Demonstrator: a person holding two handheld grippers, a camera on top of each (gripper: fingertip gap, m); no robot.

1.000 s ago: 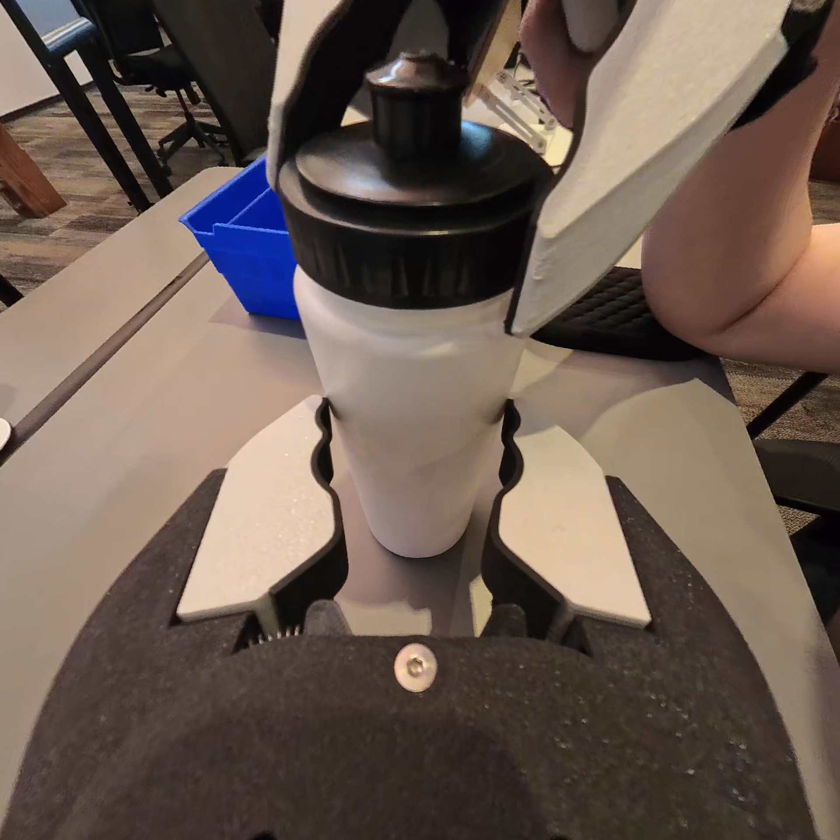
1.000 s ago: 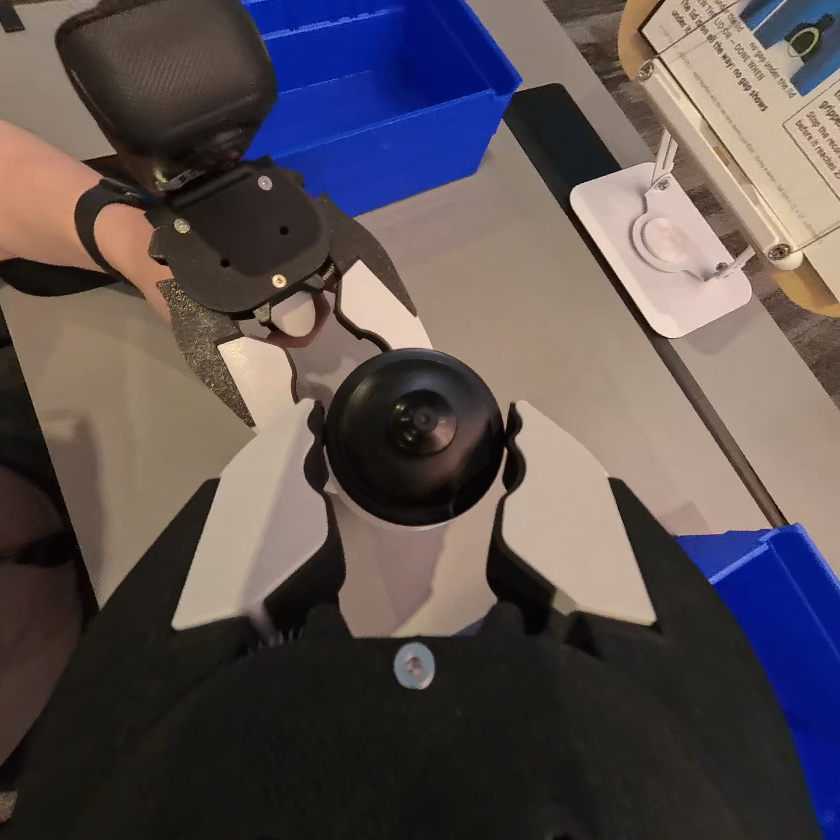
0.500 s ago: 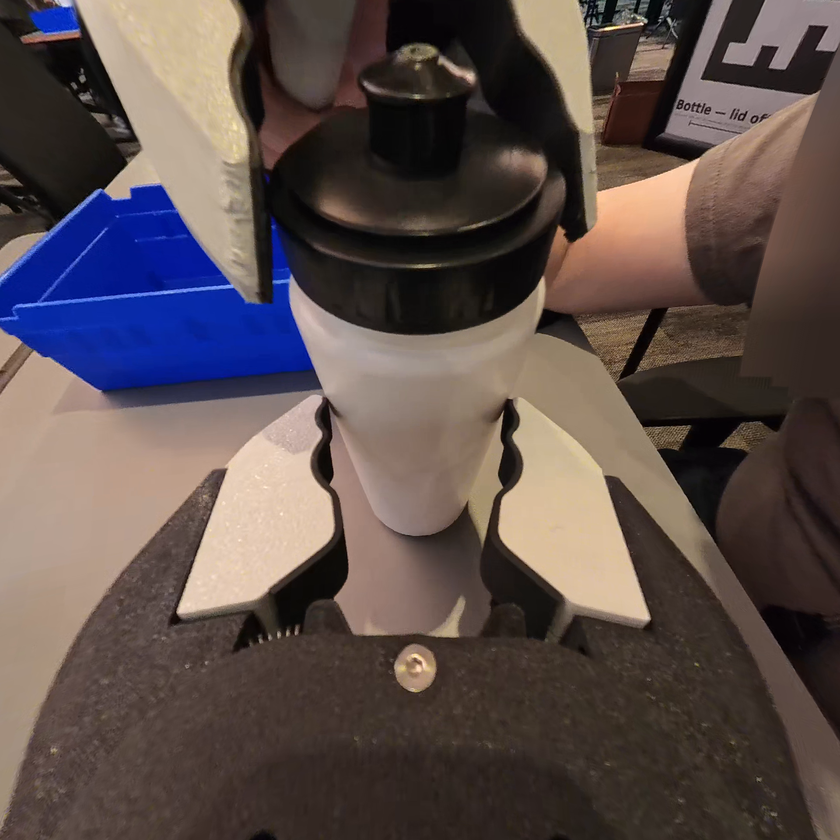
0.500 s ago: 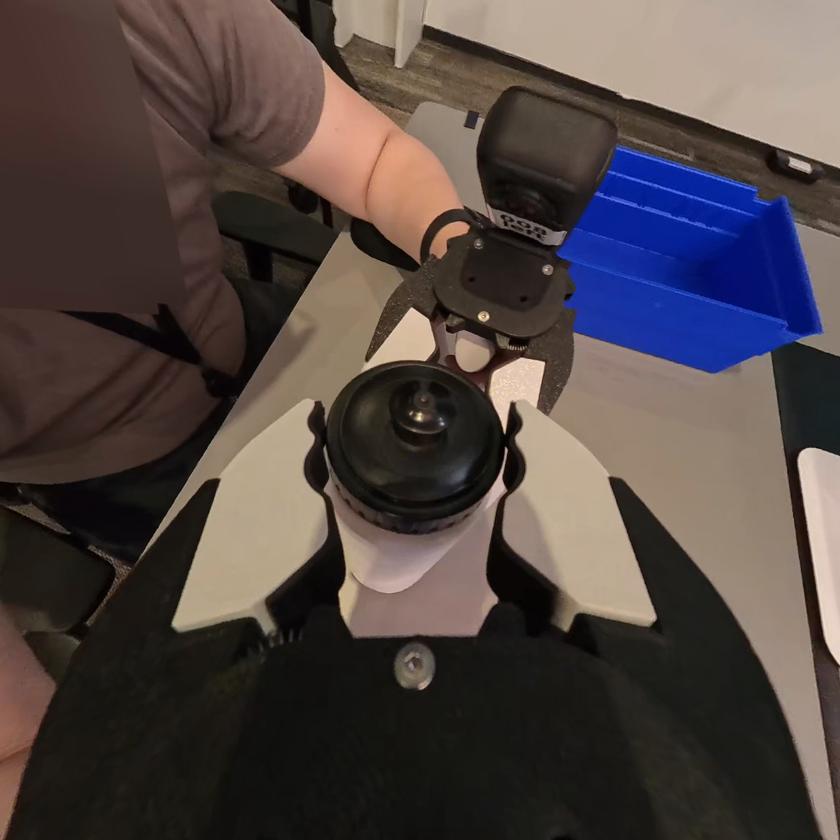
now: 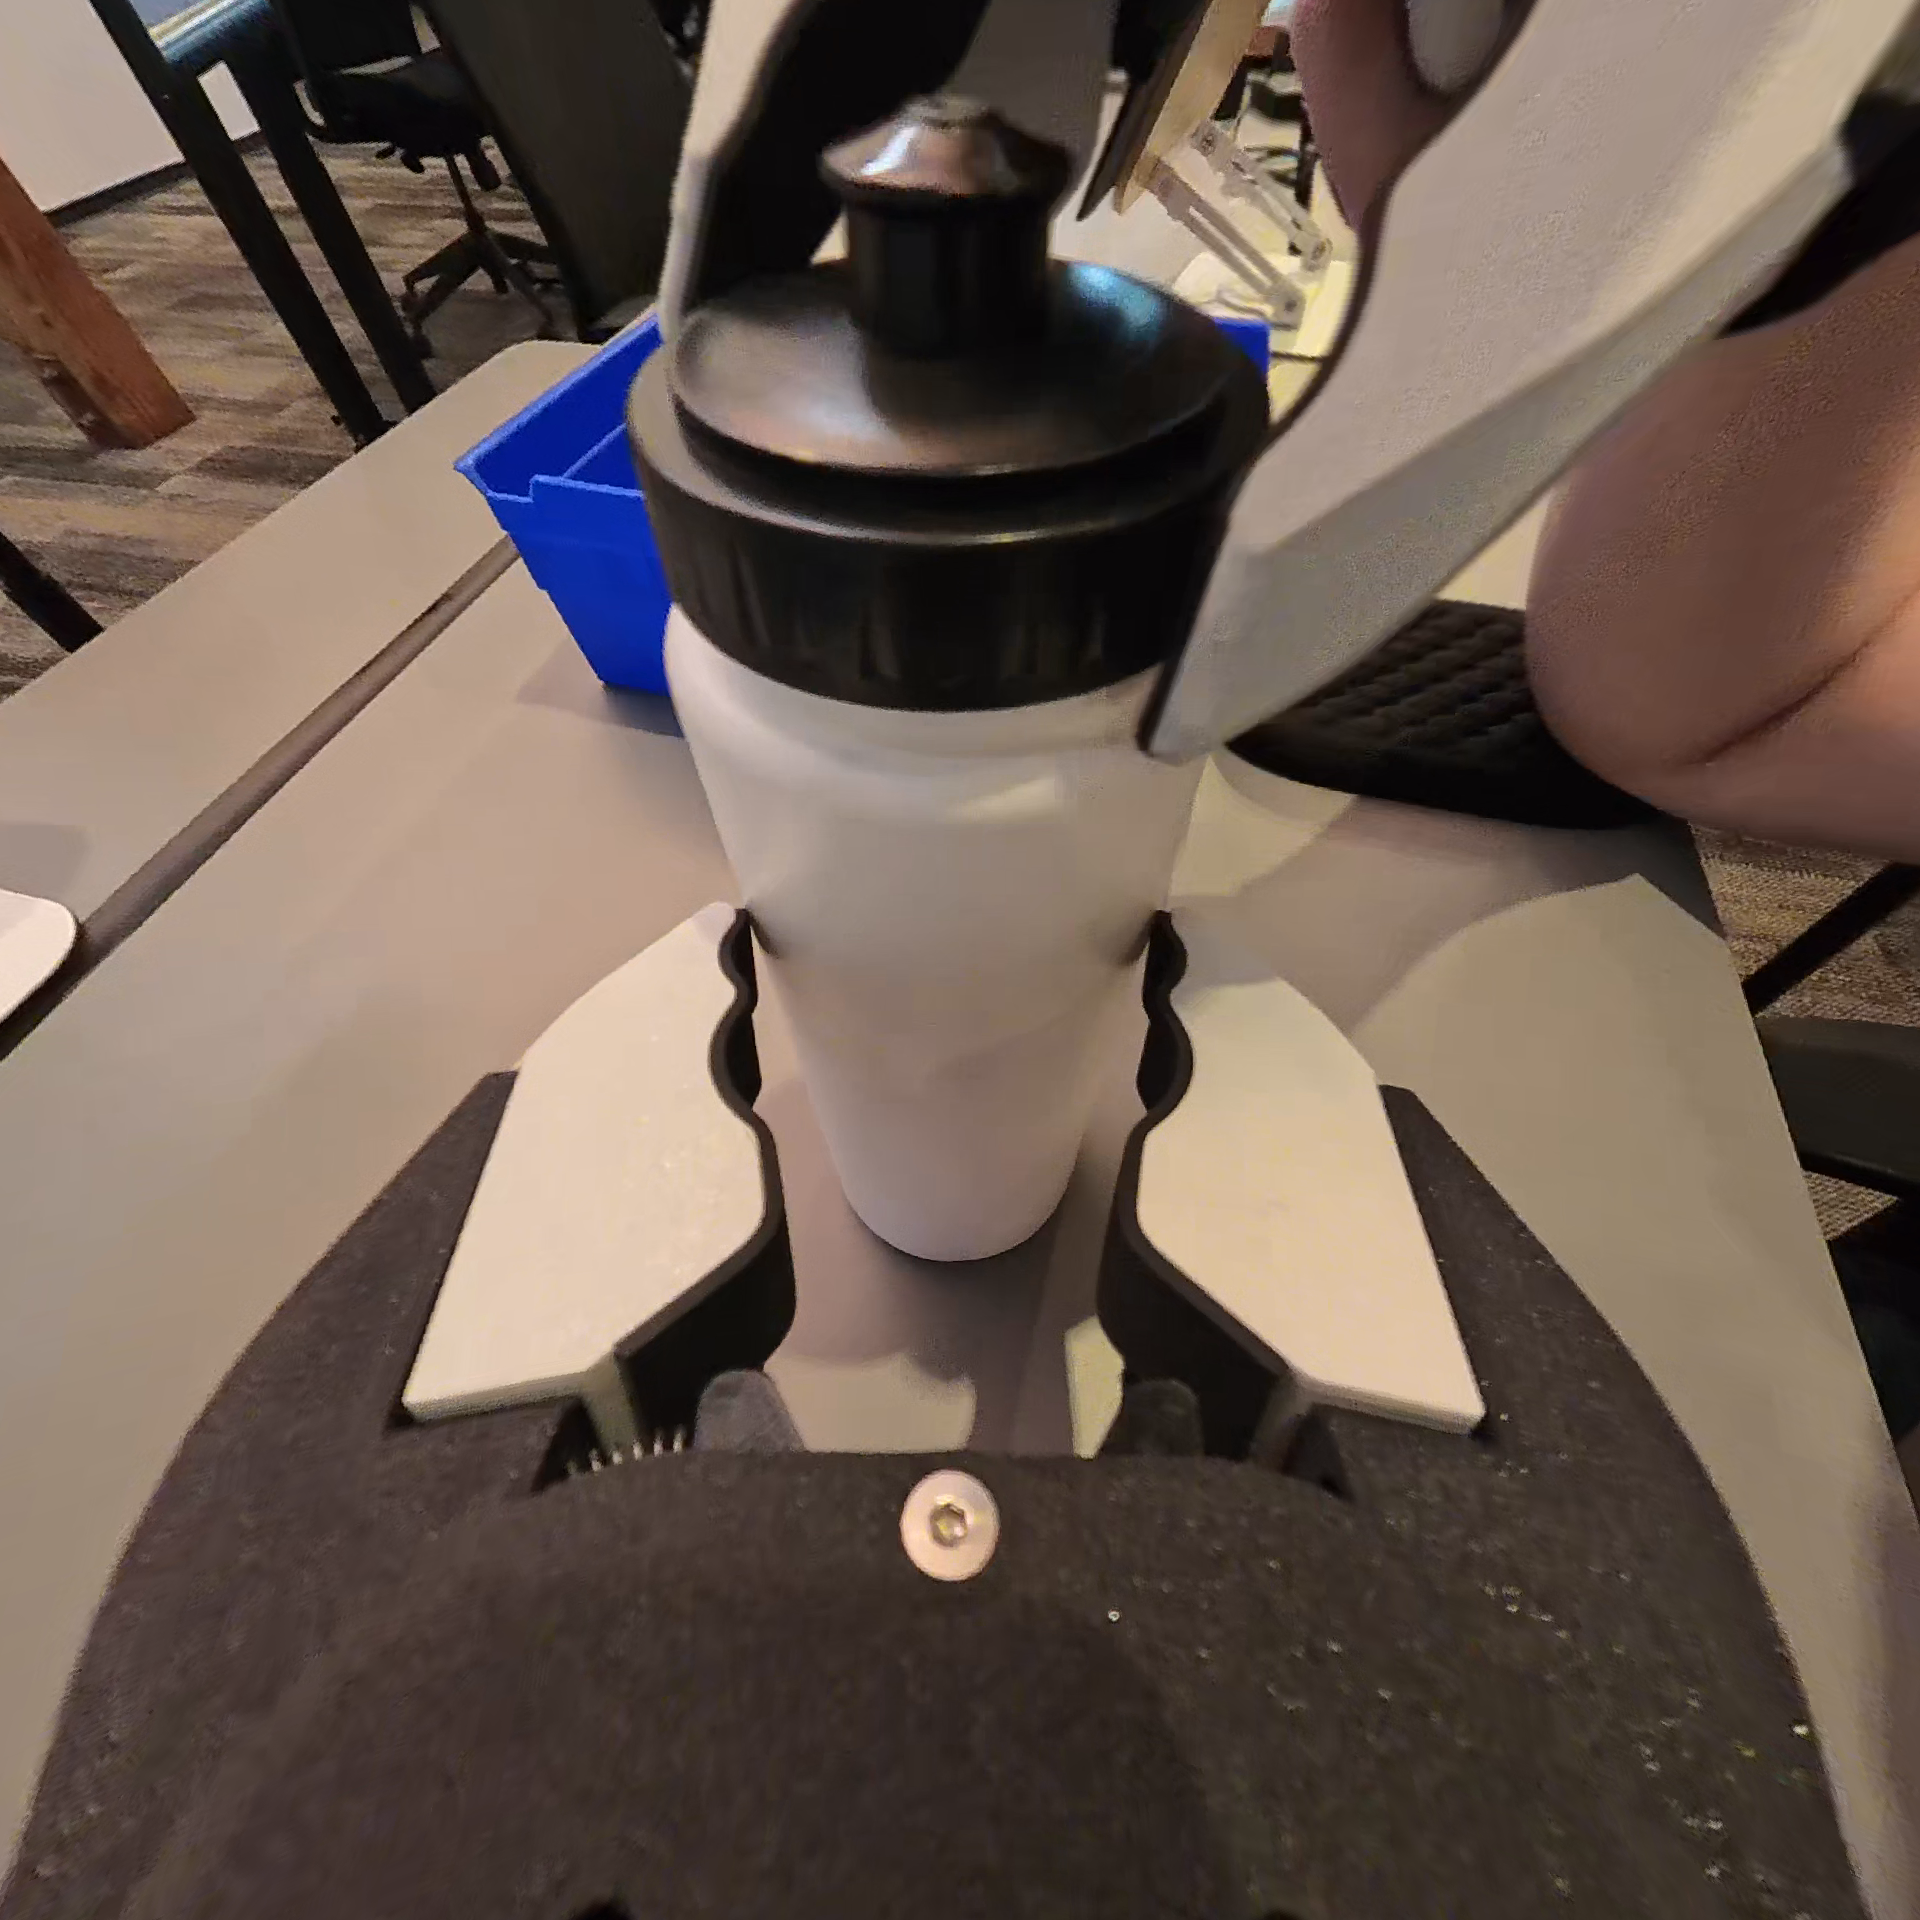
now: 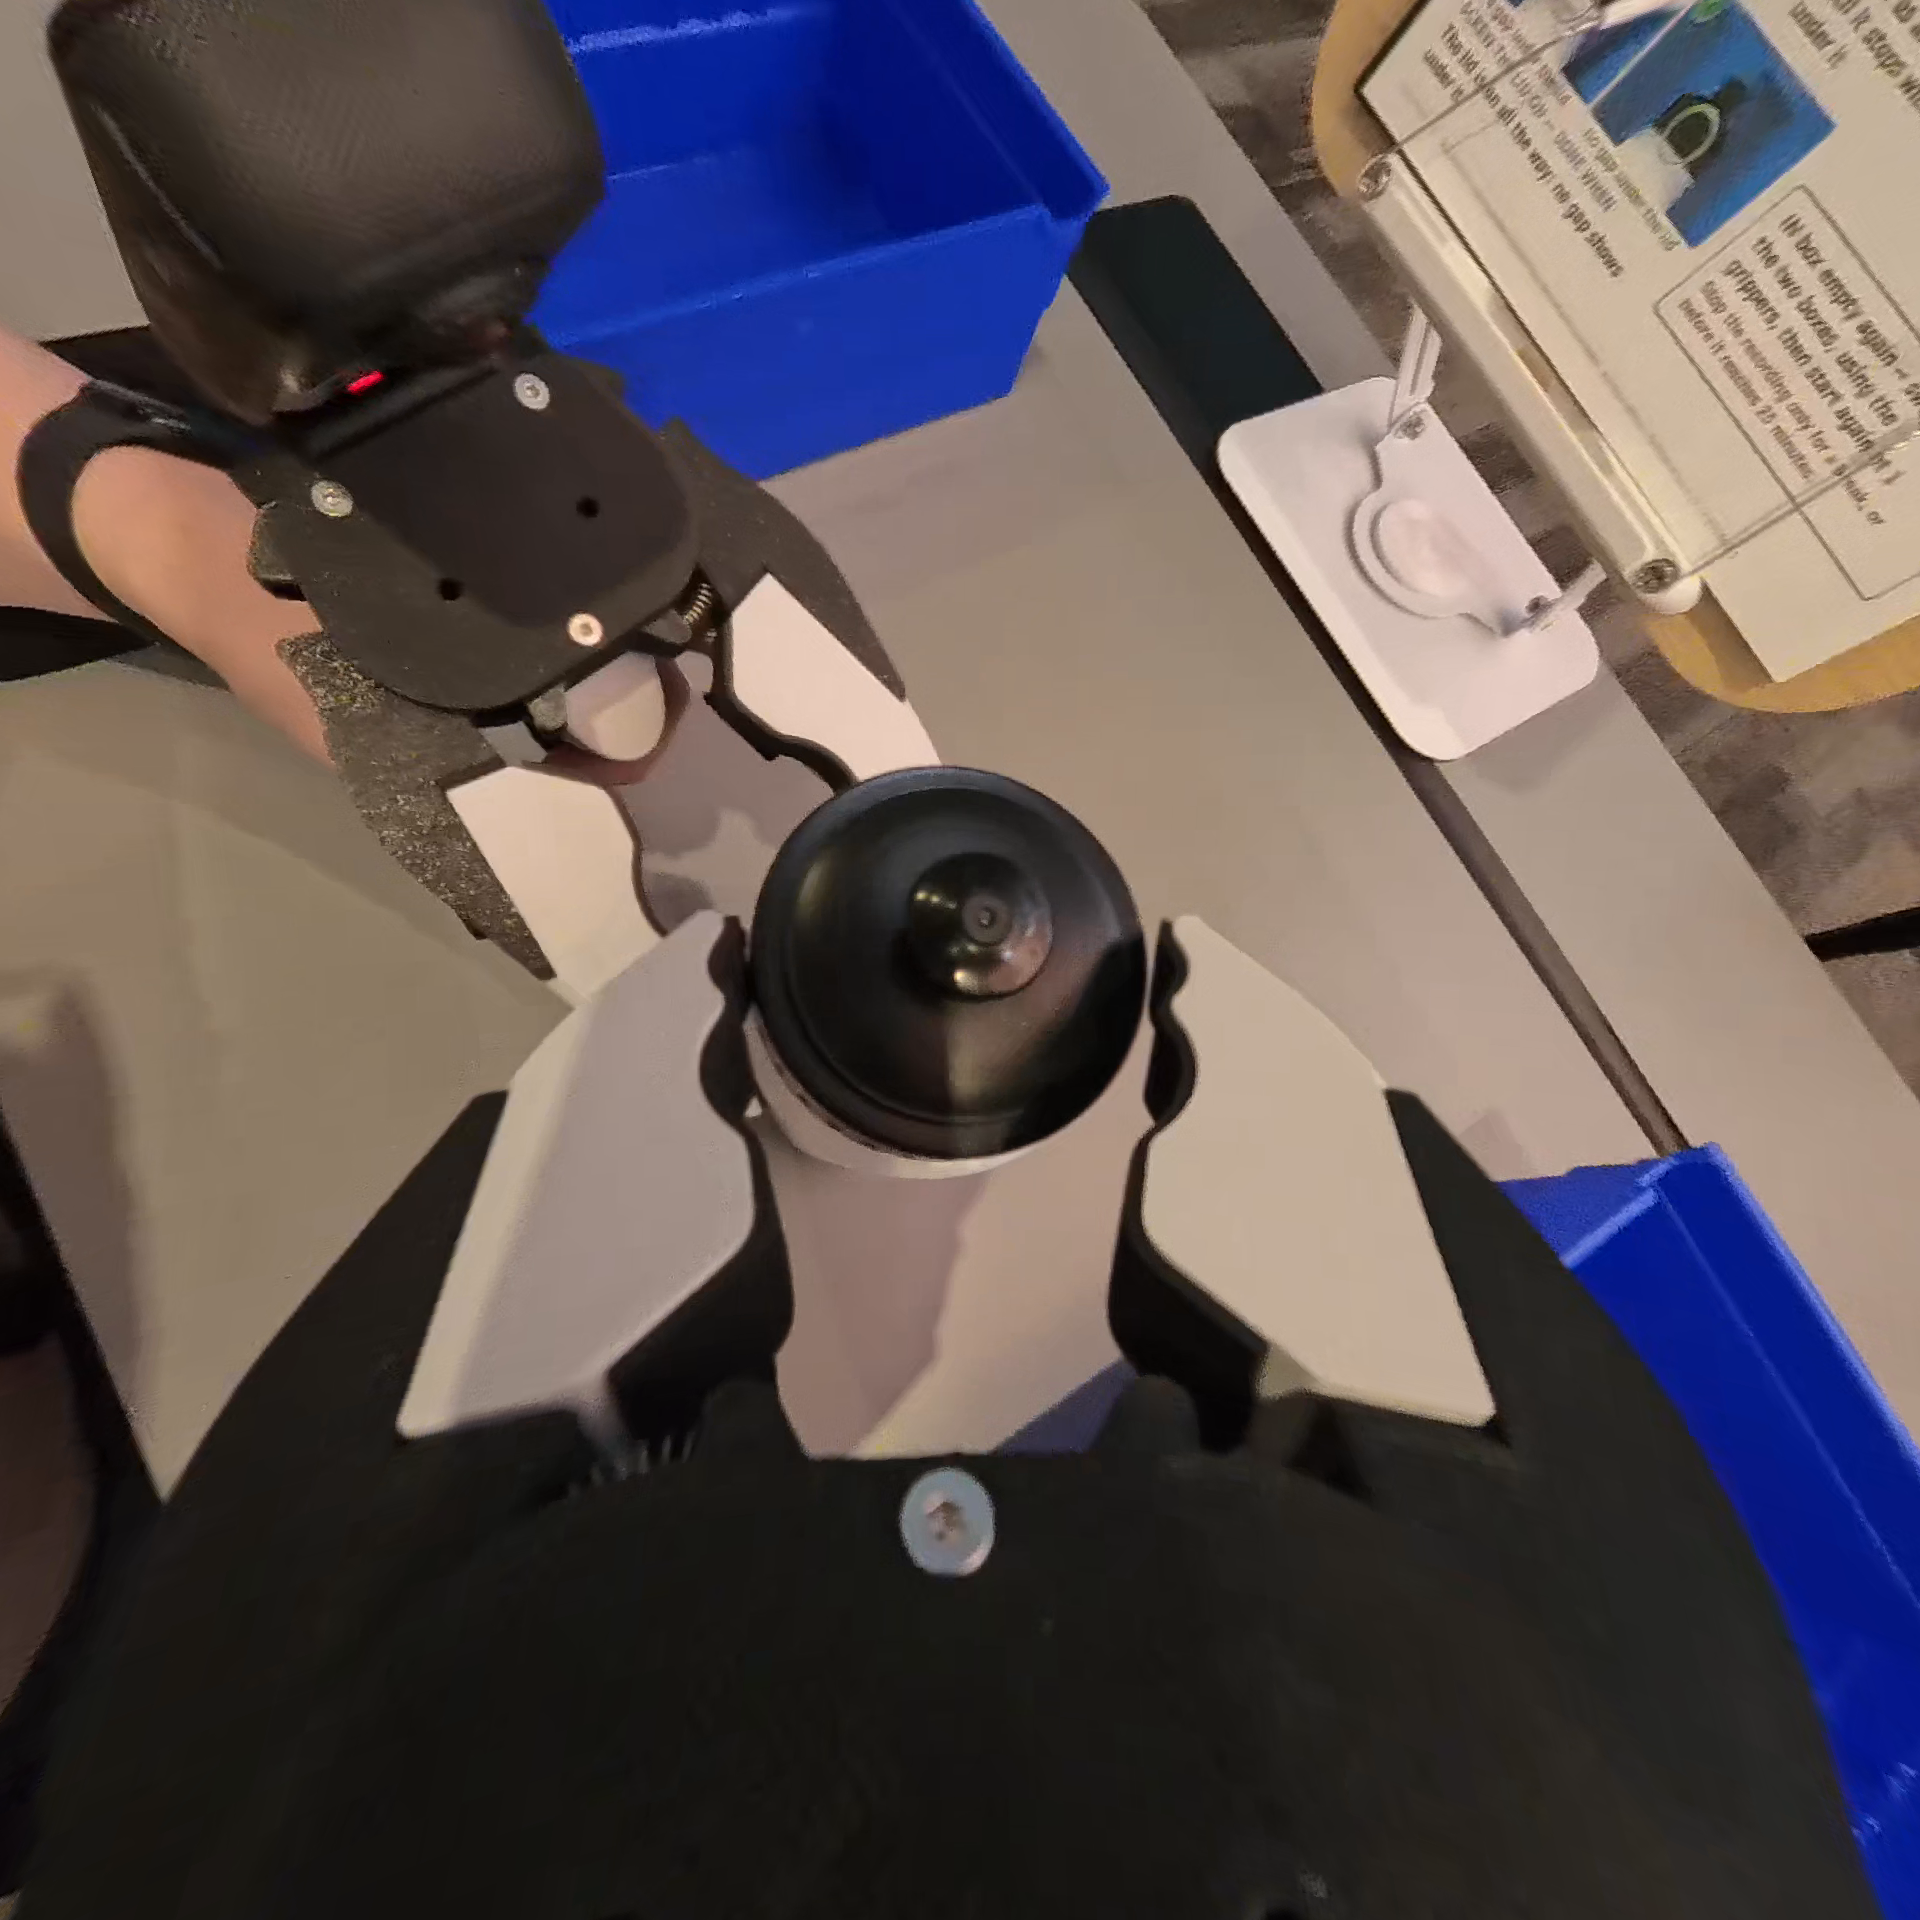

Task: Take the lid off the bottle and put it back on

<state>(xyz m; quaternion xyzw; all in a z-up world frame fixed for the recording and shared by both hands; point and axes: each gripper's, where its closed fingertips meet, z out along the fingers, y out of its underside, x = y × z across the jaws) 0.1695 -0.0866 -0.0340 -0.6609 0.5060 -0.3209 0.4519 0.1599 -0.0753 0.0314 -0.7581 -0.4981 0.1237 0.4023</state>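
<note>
Right wrist view, centre frame: right tool (image 6: 943, 1023) clenched on the lid (image 6: 945, 961) from above, along the upright bottle (image 5: 951, 935) (left tool (image 5: 948, 1023) clamps its body).

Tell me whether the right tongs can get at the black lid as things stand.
Probably yes. The right tongs already straddle the black lid from above, a finger on each side of its rim, nothing between. The left tongs hold the white bottle lower down, clear of the lid.

glossy black plastic lid (image 5: 951, 488), matt white bottle (image 5: 951, 935)
</note>
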